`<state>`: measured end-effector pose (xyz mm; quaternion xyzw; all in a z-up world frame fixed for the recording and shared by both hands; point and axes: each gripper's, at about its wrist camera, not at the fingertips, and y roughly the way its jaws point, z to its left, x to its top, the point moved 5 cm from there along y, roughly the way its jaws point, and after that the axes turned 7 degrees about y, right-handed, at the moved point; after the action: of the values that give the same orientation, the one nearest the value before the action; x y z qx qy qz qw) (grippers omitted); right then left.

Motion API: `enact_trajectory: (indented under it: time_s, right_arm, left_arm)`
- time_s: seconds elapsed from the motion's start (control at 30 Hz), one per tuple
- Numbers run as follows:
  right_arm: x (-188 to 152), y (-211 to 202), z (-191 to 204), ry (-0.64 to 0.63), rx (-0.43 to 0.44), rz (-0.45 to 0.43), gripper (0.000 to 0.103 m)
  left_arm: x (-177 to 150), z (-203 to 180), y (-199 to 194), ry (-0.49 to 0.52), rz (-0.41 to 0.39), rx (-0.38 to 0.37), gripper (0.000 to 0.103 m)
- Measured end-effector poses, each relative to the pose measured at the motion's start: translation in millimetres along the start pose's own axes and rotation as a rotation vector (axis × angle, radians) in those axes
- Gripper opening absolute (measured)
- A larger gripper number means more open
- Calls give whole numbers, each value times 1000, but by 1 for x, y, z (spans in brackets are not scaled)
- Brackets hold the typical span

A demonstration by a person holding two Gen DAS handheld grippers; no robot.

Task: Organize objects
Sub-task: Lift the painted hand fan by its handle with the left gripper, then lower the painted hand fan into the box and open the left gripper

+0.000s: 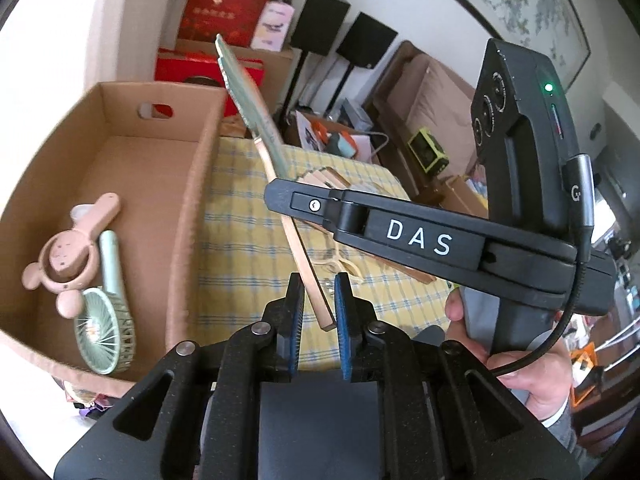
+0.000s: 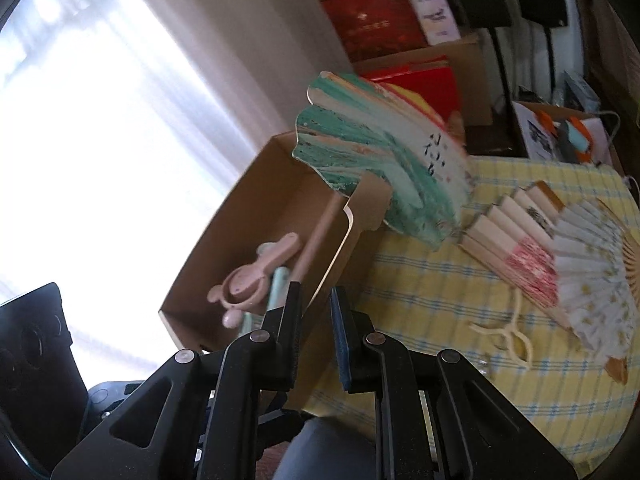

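Two views | left wrist only: right claw (image 1: 280, 196) crossing above bench (image 1: 240, 240), its tips hidden, state unreadable | right wrist only: folding fans (image 2: 560, 264) spread on bench | left claw (image 1: 316, 300) pinching green fan (image 1: 256, 112) by its handle, beside cardboard box (image 1: 120, 152) holding pink fan (image 1: 68, 256) and green handheld fan (image 1: 104, 320)

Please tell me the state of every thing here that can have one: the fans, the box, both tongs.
green folding fan: partly spread, lifted, stick in left tongs
left tongs: shut on green folding fan
right tongs: parted, gripping nothing visibly
cardboard box: open-topped, pink handheld fan and mint handheld fan lying inside
white folding fan: spread, lying flat
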<state>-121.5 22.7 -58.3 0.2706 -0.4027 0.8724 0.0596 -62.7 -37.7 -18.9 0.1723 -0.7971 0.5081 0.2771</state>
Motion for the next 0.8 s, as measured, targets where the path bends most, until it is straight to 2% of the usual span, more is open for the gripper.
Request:
enact_trajectory:
  time_s: [0.2, 0.27, 0.33, 0.4, 0.53, 0.63, 0.8]
  right_arm:
    - [-3, 17, 39, -70, -1, 11, 16]
    - [-3, 23, 51, -94, -7, 7, 16]
    - [-3, 28, 63, -107, 4, 4, 16]
    - [-5, 33, 76, -120, 35, 20, 10]
    - [-14, 57, 98, -164, 29, 65, 10]
    - [-18, 66, 100, -151, 44, 88, 10]
    - [-13, 54, 86, -135, 20, 72, 12]
  left_arm:
    - [-2, 28, -29, -32, -50, 34, 13]
    - [-6, 40, -35, -59, -50, 17, 8]
    - [-8, 49, -37, -79, -50, -4, 4]
    - [-14, 52, -39, -82, -49, -19, 1]
    - [-19, 68, -32, -112, -40, 8, 1]
    - [-24, 84, -27, -147, -20, 19, 1]
    - [-26, 102, -28, -183, -19, 46, 1]
